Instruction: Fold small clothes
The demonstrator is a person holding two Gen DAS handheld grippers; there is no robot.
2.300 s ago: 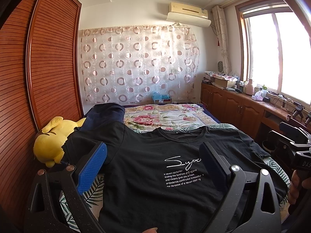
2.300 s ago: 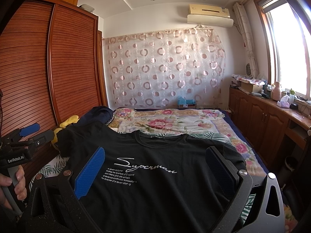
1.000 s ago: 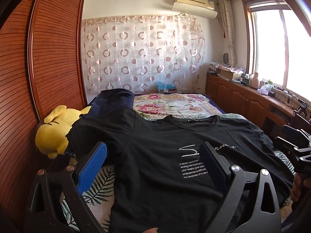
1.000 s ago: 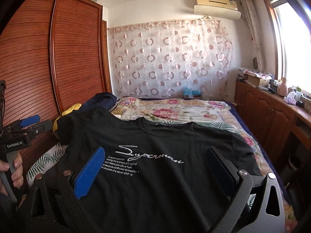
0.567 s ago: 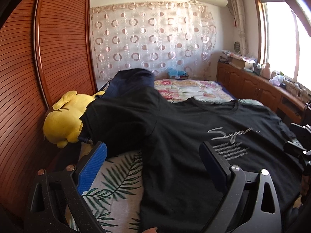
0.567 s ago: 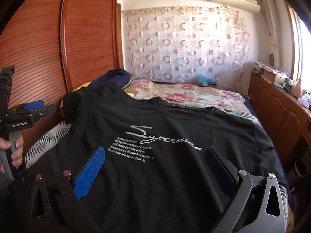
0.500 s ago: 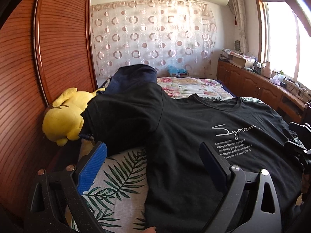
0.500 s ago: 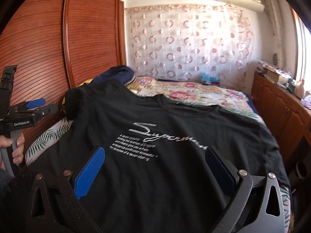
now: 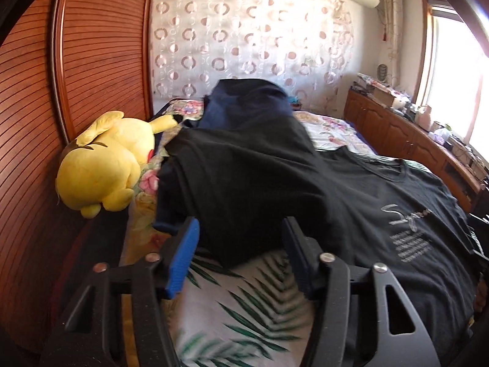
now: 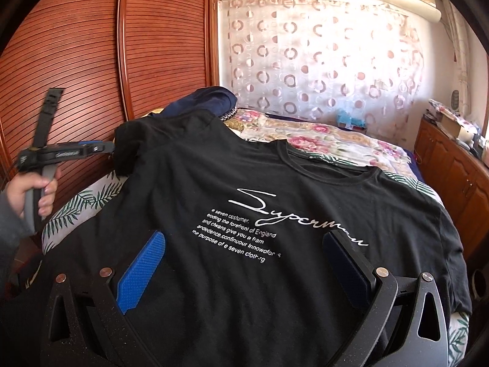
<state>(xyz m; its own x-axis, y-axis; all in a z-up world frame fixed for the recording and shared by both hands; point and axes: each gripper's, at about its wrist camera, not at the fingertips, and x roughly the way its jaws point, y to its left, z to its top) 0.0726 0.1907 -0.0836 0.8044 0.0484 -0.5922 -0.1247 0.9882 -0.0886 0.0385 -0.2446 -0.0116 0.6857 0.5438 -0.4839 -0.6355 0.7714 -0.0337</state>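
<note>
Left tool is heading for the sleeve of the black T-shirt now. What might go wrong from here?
1. The left tool, whose jaws have just been closing with nothing clamped yet, may pinch the leaf-print sheet along with the sleeve.
2. The sleeve lies close to the yellow plush toy; lifting it might drag the toy.
3. The right tool hovers open, so the T-shirt could slide.

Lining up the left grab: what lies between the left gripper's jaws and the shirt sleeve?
Left wrist view: only bare leaf-print bedsheet lies between the left gripper and the black T-shirt sleeve edge.
</note>
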